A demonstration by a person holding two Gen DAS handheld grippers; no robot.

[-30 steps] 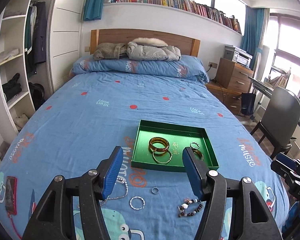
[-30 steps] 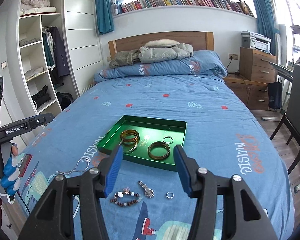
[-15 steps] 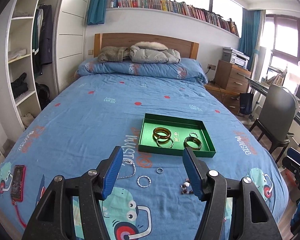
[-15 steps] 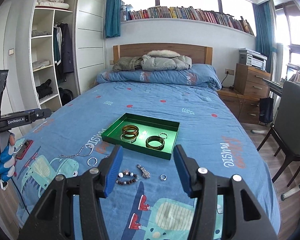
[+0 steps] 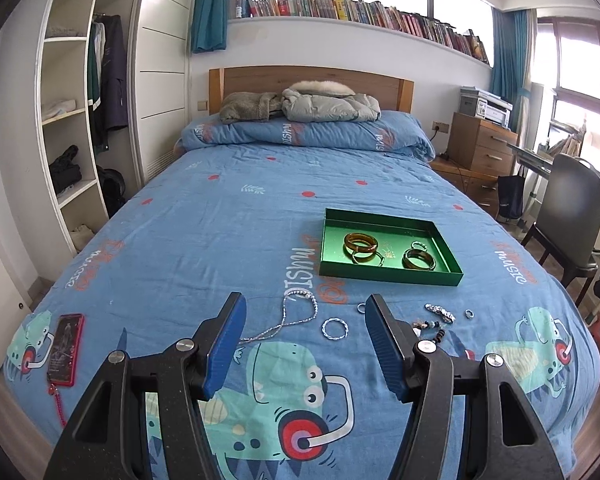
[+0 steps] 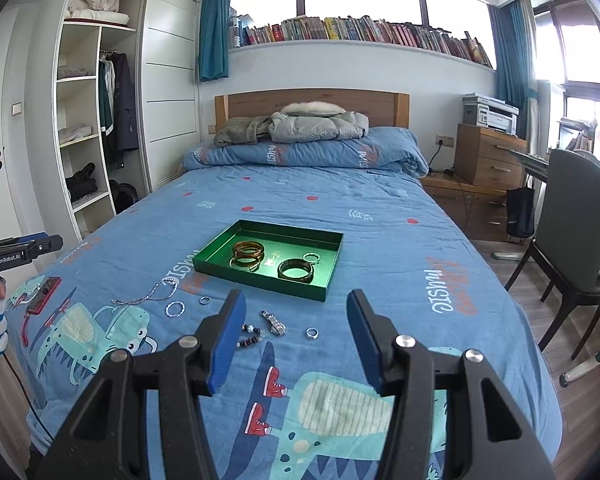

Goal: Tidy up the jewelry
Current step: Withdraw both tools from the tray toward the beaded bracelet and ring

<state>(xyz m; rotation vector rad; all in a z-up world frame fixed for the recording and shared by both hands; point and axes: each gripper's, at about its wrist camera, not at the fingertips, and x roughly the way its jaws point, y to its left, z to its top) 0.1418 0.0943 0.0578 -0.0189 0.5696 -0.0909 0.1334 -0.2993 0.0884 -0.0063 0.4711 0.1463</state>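
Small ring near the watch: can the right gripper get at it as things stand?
Probably yes. The small ring lies alone on the quilt, clear of the watch, and the right gripper stands open and empty above it with nothing between.

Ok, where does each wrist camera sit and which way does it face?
Left wrist: behind the open left gripper, facing up the blue bed; green rectangular tray right of centre.
Right wrist: behind the open right gripper, same heading; tray left of centre.
Shared: tray, silver chain necklace.
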